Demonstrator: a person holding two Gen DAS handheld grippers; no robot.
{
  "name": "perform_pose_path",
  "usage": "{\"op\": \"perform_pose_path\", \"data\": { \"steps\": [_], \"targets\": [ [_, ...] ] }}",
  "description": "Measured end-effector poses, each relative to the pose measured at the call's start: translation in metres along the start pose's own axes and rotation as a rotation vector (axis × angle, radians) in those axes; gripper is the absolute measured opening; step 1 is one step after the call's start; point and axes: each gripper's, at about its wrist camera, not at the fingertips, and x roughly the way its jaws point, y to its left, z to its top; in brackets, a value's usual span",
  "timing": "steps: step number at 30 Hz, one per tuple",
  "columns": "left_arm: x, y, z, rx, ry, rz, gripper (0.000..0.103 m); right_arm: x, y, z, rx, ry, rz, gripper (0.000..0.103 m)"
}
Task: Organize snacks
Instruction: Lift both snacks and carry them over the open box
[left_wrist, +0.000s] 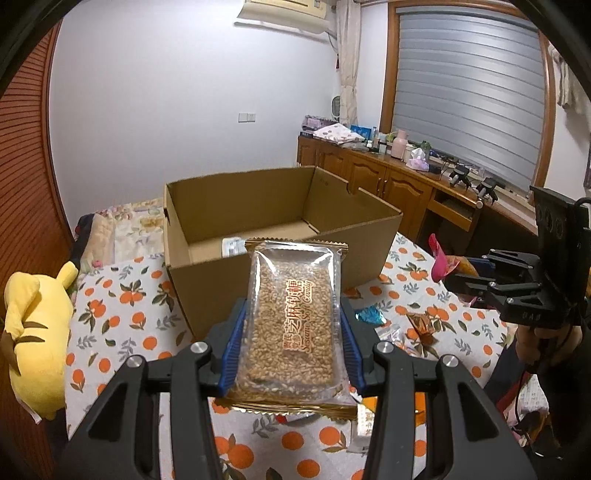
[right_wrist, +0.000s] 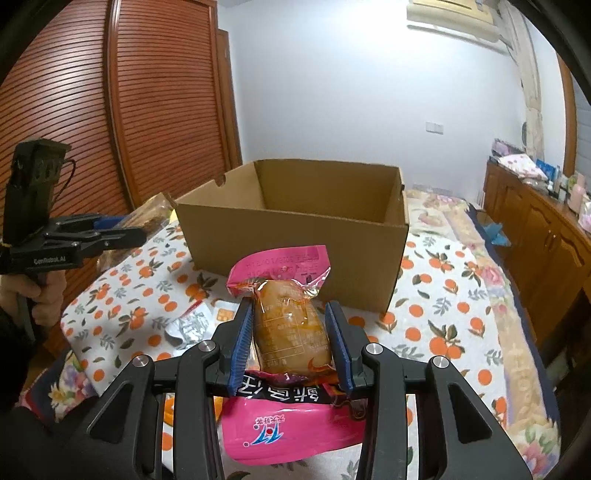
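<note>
My left gripper (left_wrist: 291, 317) is shut on a clear sesame candy pack (left_wrist: 291, 321) with a gold edge, held above the table just in front of the open cardboard box (left_wrist: 280, 284). My right gripper (right_wrist: 290, 321) is shut on a pink pack holding a yellow-brown snack (right_wrist: 290, 325), also raised in front of the box (right_wrist: 295, 240). The right gripper shows at the right of the left wrist view (left_wrist: 454, 280), and the left gripper at the left of the right wrist view (right_wrist: 136, 230). The box holds a small white item (left_wrist: 232, 247).
Several loose snack packs lie on the orange-print tablecloth (left_wrist: 122, 317), among them a blue wrapper (left_wrist: 369, 315) and a silver one (right_wrist: 188, 326). A yellow plush toy (left_wrist: 33, 332) sits at the table's left. Wooden cabinets (left_wrist: 391, 184) stand at the back right.
</note>
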Motion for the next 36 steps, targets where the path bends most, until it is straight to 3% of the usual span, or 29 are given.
{"op": "perform_pose_path", "data": {
  "steps": [15, 36],
  "targets": [
    [-0.008, -0.003, 0.05, 0.061, -0.075, 0.011, 0.045, 0.019, -0.005, 0.047, -0.041, -0.027, 0.003, 0.039],
    [0.064, 0.039, 0.078, 0.01, -0.027, 0.063, 0.046, 0.077, -0.02, 0.111, -0.084, -0.03, 0.037, 0.039]
  ]
}}
